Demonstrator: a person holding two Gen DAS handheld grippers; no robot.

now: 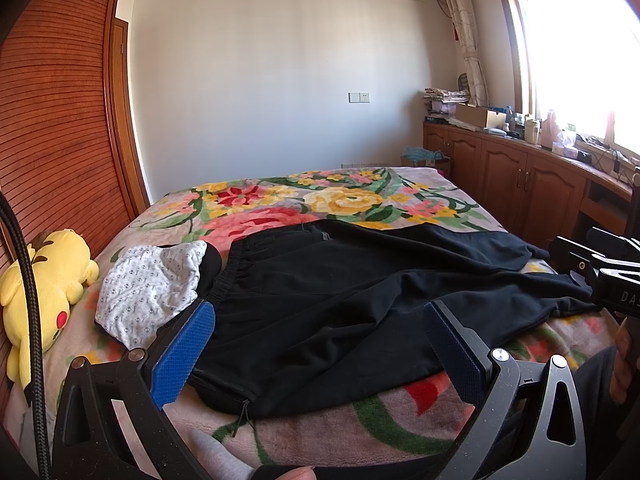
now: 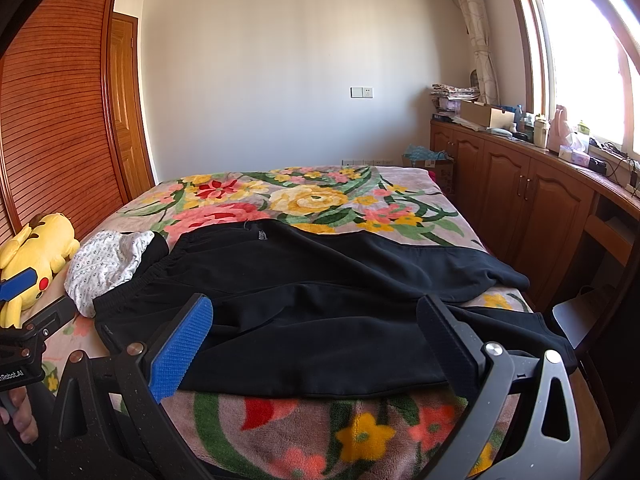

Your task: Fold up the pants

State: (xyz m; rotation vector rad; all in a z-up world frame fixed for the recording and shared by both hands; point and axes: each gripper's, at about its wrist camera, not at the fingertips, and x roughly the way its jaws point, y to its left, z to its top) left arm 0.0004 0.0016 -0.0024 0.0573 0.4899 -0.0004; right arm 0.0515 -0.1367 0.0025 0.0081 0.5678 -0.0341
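The black pants (image 1: 360, 300) lie spread across the floral bed (image 1: 352, 200), waistband toward the yellow plush toy (image 1: 48, 276), legs trailing right; soft, limp and probably fairly heavy fleece, they are best pinched at the waistband and the cuffs. Both the left gripper (image 1: 320, 344) and right gripper (image 2: 316, 340) hang with jaws wide apart and empty, the fabric just beyond and between their fingers.

Yellow plush (image 1: 48, 276) by wooden wardrobe (image 1: 60, 112); patterned white cloth (image 1: 148, 286) on floral blanket (image 1: 340, 196); cluttered counter (image 1: 560, 148) under window (image 1: 580, 52).
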